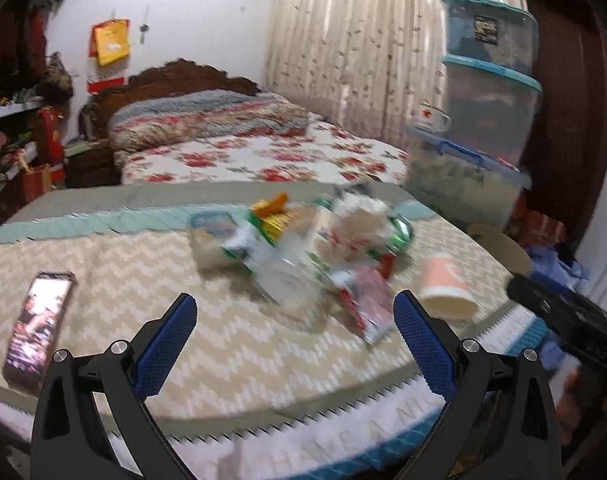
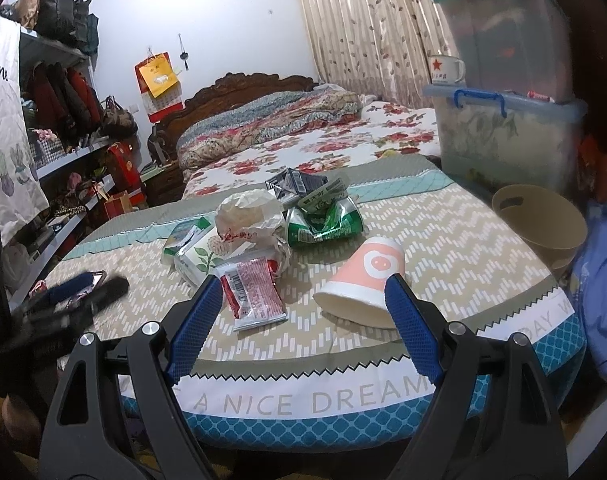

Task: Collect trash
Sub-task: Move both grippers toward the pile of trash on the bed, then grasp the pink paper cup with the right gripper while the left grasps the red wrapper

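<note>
Left wrist view: blurred. Showed one left gripper (image 1: 293, 316) with jaws spread wide and nothing between them, above one round table (image 1: 103, 280). Held one heap of trash (image 1: 299, 248) just ahead of the fingertips, individual wrappers too smeared to count; one paper cup (image 1: 447, 284) on its side beyond the right-hand finger; one phone (image 1: 37, 326) off to the left, well apart from the heap. Right wrist view: sharp. Showed one right gripper (image 2: 301, 300), likewise wide apart and empty. Counted one red snack wrapper (image 2: 251, 294) just ahead between the fingers, the cup (image 2: 365, 280) touching the right fingertip in the picture, one crushed green can (image 2: 323, 224), one crumpled paper bag (image 2: 249, 214), one tissue pack (image 2: 195, 252). Revealed only here: one beige bin (image 2: 539, 220) at the table's far right, and the can and bag as separate pieces.
</note>
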Available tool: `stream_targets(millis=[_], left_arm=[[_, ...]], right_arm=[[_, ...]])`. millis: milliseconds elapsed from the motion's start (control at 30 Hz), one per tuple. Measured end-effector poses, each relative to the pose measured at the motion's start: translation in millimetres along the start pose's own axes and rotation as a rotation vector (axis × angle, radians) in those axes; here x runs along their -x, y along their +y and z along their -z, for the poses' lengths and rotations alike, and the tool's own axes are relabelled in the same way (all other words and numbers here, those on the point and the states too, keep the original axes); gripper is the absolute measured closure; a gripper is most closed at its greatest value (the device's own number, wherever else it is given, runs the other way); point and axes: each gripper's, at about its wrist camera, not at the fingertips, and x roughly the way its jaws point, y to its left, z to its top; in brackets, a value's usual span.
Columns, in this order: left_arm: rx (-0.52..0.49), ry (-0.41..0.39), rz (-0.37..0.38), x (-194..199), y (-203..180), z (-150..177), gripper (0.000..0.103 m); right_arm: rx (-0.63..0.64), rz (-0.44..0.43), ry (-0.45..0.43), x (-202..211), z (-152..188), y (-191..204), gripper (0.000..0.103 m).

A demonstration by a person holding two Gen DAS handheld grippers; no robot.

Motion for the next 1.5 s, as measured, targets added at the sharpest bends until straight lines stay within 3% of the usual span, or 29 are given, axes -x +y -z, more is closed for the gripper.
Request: stream_targets(millis=[167, 400, 533, 633, 700, 867, 1133, 1367, 1500], left_arm=[[0.074, -0.046, -0.044, 0, 29, -19, 0.009], [0.072, 0.004, -0.019, -16, 29, -21, 0.01], [0.031, 0.089, 0.085, -38, 3, -15, 0.017], [-0.002, 0.167, 0.146, -63, -20, -7, 0.029], [-0.009, 0.219, 0.172, -80, -33, -2, 0.035], [-0.03, 0.28, 0.166, -107, -51, 7, 0.036], [-0.015, 0.329, 0.132, -126, -47, 11, 0.032], [0.023, 0.408, 0.193, -128, -47, 24, 0.032], [0.085, 0.404, 0.22, -135, -38, 19, 0.034]], right_arm=[[0.002, 0.0, 0.027, -7, 5, -2, 0.022], [-0.007, 0.01, 0.071, -18, 14, -12, 0.028], [-0.041, 0.036, 0.09, -28, 17, -26, 0.028], [-0.055, 0.06, 0.102, -34, 18, -36, 0.028], [-0.076, 0.069, 0.114, -39, 20, -46, 0.028], [-0.096, 0.075, 0.149, -55, 23, -64, 0.028], [-0.227, -0.067, 0.214, -81, 17, -90, 0.027], [-0.354, -0.148, 0.268, -105, 15, -106, 0.027], [-0.396, -0.187, 0.29, -116, 12, -110, 0.027]])
